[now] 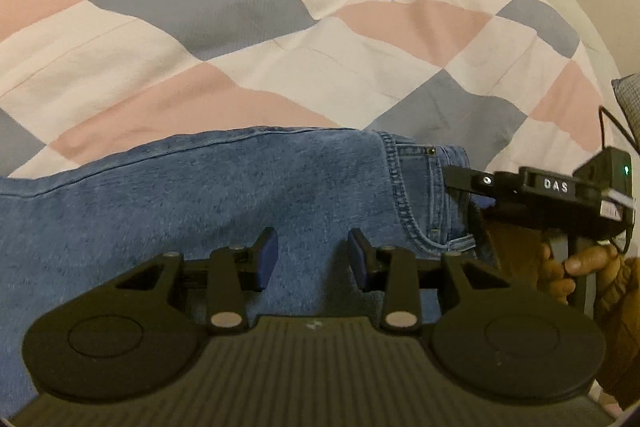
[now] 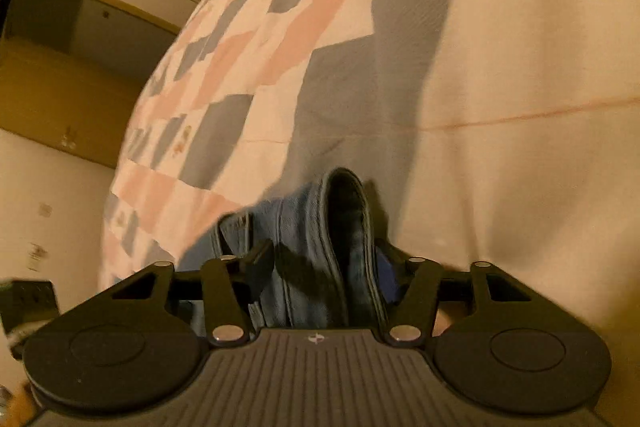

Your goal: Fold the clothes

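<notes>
Jeans on quilt, long axis crosswise under L tongs, narrow, empty; R tongs at waistband end, nearer, jaws round bunched denim.

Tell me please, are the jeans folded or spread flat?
Folded: the jeans lie doubled on the quilt, layered edges between the right gripper fingers.
</notes>
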